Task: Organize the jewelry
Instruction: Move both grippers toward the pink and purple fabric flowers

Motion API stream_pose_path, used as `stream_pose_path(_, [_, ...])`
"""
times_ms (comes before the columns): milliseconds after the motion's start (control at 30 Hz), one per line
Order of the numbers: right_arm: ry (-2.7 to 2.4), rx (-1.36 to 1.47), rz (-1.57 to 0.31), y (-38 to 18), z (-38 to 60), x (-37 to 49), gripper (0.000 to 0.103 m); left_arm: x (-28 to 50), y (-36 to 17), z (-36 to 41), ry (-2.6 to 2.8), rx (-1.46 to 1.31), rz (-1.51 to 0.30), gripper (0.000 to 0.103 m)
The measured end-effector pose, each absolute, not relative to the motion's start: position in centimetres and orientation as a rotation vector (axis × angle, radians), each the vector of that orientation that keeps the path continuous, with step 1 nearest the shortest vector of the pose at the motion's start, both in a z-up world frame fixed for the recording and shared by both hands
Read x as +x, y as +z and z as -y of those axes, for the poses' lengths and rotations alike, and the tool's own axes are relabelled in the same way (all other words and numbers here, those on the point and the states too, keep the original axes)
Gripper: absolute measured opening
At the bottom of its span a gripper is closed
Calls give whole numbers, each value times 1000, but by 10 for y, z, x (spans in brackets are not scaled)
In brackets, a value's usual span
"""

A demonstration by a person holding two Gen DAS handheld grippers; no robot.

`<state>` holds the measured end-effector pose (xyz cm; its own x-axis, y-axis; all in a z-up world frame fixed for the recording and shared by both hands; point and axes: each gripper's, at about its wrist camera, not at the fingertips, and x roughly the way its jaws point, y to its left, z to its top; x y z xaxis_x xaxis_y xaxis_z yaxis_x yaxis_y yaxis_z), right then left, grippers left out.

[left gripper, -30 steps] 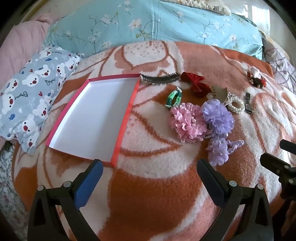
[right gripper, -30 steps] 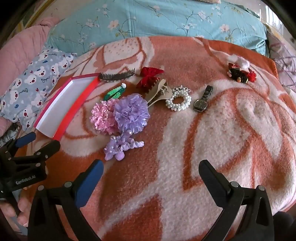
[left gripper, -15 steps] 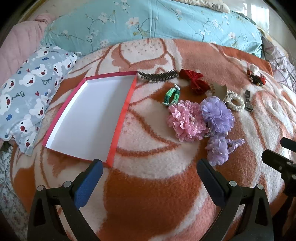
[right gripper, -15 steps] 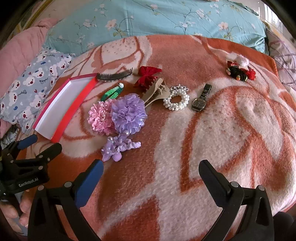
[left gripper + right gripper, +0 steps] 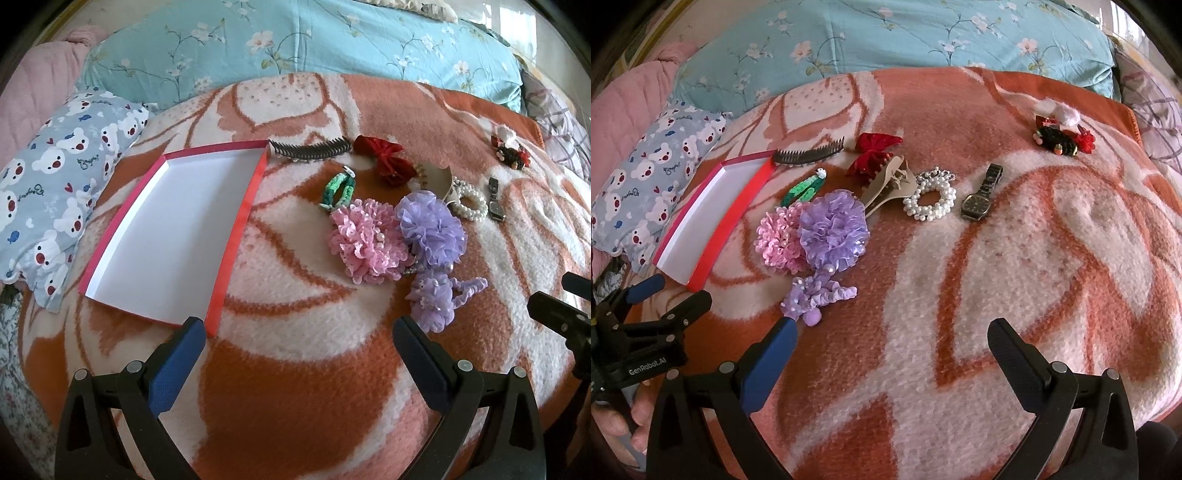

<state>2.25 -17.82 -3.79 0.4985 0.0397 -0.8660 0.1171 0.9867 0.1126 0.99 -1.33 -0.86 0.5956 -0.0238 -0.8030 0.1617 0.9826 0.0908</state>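
Opening stage of the sorting task, with nothing yet picked up. The red-walled box [image 5: 173,236], white inside and holding nothing, lay on the orange-and-cream blanket [image 5: 295,369] of the bed, well to the left of the pieces. A dark toothed hair comb [image 5: 310,152] lay just beside the box's far corner; whether it touched the rim could not be told. To its right came a red bow [image 5: 384,162], and nearer the cameras a green hair tie [image 5: 338,189]. A pink ruffled hair flower [image 5: 364,245] and a lilac ruffled hair flower [image 5: 432,225] lay touching, with a small lilac curled-ribbon clip [image 5: 437,299] just in front of them. Behind the lilac flower lay a beige claw clip [image 5: 890,182], then a pearl bead bracelet [image 5: 930,201] and a wristwatch [image 5: 979,199]; a red-and-black ornament [image 5: 1062,138] sat well apart at the far right.

The left gripper [image 5: 295,341] and the right gripper [image 5: 890,339] both hovered over bare blanket short of the pieces, each with jaws spread wide and holding nothing. A hand [image 5: 617,424] gripped the left tool at the right view's lower-left edge.

The step in hand was judged to be approach and selection. The next move probably called for lowering one gripper over a near piece, likely the curled-ribbon clip, and closing gently, since soft ruffles compress and may drag neighbouring pieces, before carrying it across into the box
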Motion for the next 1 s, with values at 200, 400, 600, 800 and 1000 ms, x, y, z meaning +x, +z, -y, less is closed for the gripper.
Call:
stream_pose_path(200, [-54, 179, -1046, -38, 184, 23, 103, 11, -9, 14, -112, 155, -927, 101])
stream_pose_path(400, [-49, 199, -1037, -39, 191, 26, 102, 20, -9, 12, -119, 140, -934, 101])
stream_pose_path(600, [-42, 218, -1023, -39, 195, 33, 101, 33, -10, 9, -130, 115, -942, 101])
stream_pose_path(800, [-44, 222, -1012, -39, 200, 43, 96, 49, -13, 9, -148, 99, -955, 98])
stream_pose_path(1000, [-31, 246, -1010, -40, 204, 56, 85, 62, -18, 13, -151, 102, -964, 93])
